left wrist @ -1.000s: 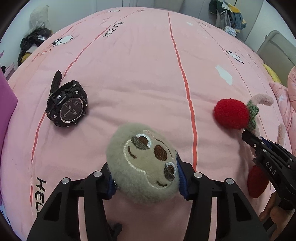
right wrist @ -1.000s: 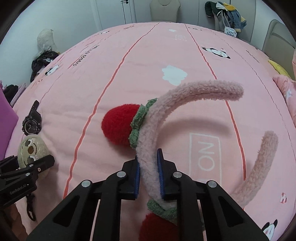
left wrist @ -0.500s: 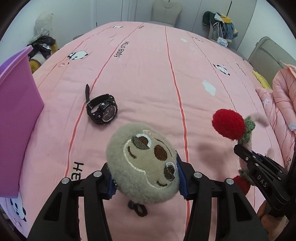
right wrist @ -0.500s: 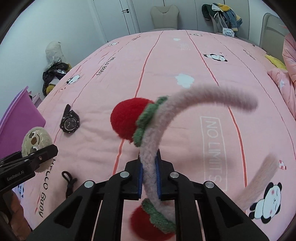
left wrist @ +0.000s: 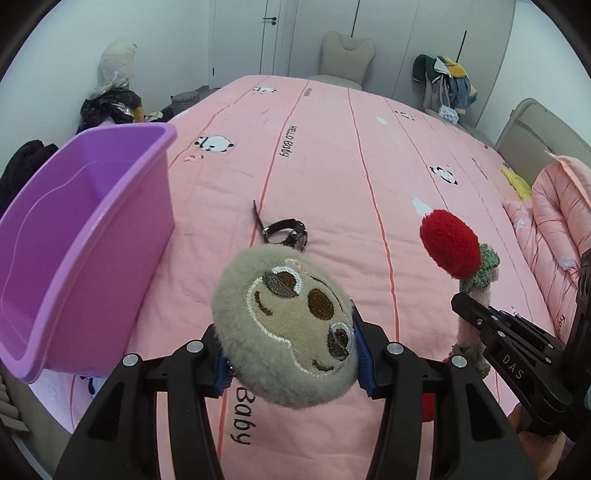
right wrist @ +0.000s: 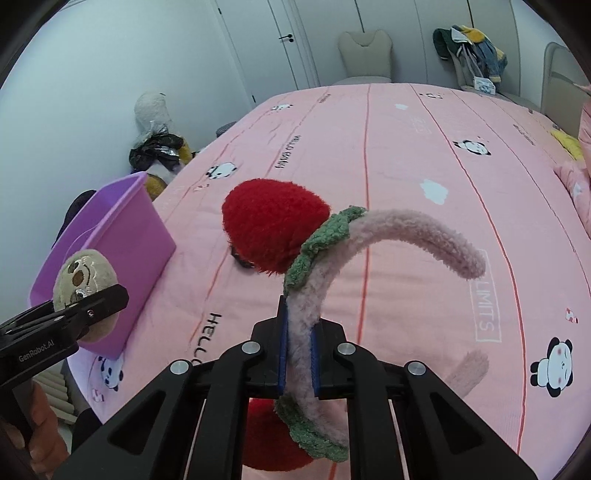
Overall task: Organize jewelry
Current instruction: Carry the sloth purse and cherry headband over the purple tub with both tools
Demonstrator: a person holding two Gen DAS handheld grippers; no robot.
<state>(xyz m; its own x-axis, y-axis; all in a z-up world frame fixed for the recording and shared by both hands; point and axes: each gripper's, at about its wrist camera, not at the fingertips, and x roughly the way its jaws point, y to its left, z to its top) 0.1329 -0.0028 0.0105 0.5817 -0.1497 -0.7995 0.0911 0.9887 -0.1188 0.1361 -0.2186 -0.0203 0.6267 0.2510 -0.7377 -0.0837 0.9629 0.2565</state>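
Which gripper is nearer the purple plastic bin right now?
Left. The left gripper, shut on the beige plush sloth charm, hangs just beside the purple plastic bin. The right gripper, clamping the pink fuzzy strawberry headband, is farther right.

A wide bed [left wrist: 332, 155] in a pink panda-print cover fills the room, with white wardrobe doors [left wrist: 280, 33] behind it, a beige chair [right wrist: 364, 55] at its far end, and clothes heaped on another chair [right wrist: 472, 48].

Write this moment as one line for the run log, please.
left gripper: shut on sloth plush | right gripper: shut on strawberry headband | watch: on bed | purple bin: left
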